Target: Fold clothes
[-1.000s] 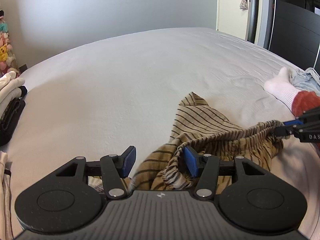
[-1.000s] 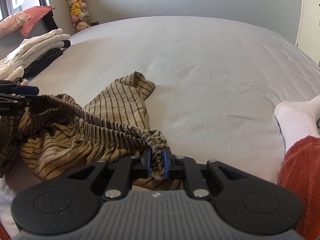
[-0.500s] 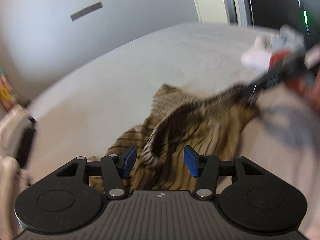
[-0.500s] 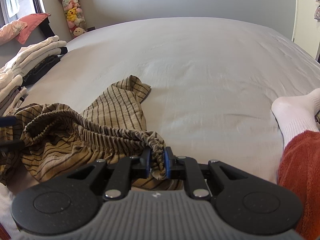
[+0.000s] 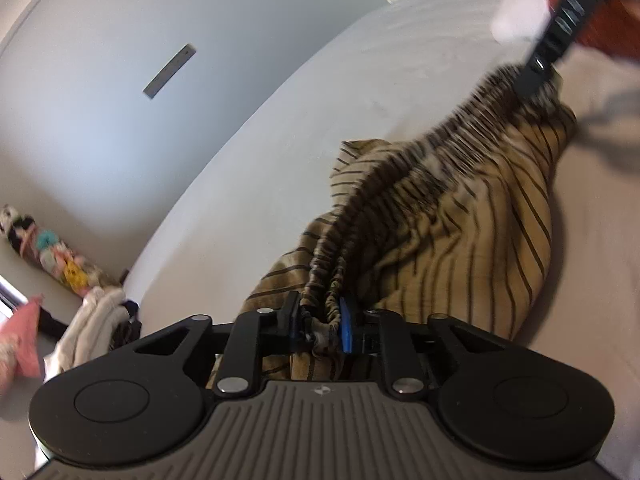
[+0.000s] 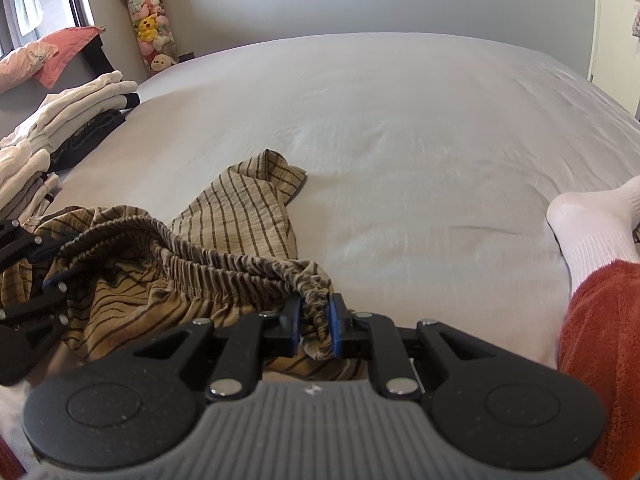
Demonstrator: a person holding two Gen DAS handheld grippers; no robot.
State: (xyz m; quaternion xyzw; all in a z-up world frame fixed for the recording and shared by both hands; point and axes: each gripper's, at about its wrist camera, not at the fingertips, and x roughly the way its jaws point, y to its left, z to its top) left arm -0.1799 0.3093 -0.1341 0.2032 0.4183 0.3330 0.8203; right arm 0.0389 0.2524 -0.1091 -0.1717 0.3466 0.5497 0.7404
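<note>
left wrist view shows the left gripper [image 5: 320, 326] closing on the striped shorts [image 5: 460, 216] waistband, so pull it gently straight.

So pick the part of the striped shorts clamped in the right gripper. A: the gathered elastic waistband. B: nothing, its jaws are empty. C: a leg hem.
A: the right gripper has its blue pads pressed on the bunched elastic waistband of the striped shorts; the leg hem lies free on the bed.
</note>
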